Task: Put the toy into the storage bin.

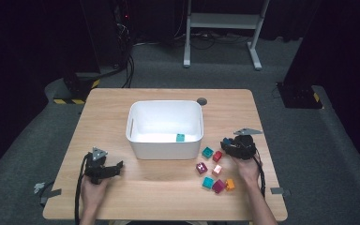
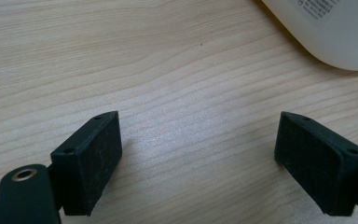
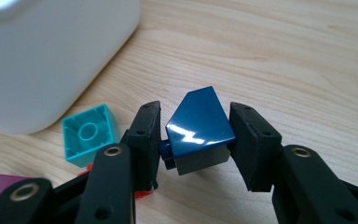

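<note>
My right gripper is shut on a dark blue sloped block, pinched between both pads just above the wood. In the high view that gripper sits to the right of the white bin, close to its front right corner. One teal block lies inside the bin. My left gripper stands open over bare wood with nothing between its pads; in the high view it rests at the table's front left.
Loose blocks lie in front of the bin's right corner: teal, red, magenta, pink, another teal, magenta and orange. An upturned teal block lies beside my right jaws. A grommet sits behind the bin.
</note>
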The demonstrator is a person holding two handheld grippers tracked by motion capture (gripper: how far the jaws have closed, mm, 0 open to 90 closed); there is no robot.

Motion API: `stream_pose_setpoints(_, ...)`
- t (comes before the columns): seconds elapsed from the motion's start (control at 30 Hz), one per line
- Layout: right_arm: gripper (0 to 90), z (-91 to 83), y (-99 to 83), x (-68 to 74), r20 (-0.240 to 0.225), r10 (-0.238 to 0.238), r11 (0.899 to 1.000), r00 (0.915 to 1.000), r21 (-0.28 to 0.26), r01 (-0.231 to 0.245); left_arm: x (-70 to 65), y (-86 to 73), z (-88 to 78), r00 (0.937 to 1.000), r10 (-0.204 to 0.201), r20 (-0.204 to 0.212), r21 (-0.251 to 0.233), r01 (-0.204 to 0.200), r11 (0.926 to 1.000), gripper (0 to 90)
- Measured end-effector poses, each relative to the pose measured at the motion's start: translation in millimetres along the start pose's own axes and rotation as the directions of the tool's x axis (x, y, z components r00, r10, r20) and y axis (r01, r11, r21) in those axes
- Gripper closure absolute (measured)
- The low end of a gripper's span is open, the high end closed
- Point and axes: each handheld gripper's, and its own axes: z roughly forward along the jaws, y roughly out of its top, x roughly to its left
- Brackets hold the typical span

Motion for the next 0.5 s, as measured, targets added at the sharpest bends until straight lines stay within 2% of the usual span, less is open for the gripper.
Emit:
stream_pose_setpoints(0.33, 55.3, -16.2, 8.0, 4.3, -0.043, 0.021, 0.999, 0.9988, -0.041, -0.023, 0.1, 0.0, 0.0, 1.0000, 0.001, -0.001, 0.000, -0.001, 1.0000, 14.9)
stream_pose_setpoints(0.5, 55.3, -22.0, 16.6, 8.4, -0.066, 0.010, 0.998, 0.9977, -0.065, -0.015, 0.0, 0.0, 0.1, 1.0000, -0.002, 0.001, -0.001, 0.002, 1.0000, 14.9)
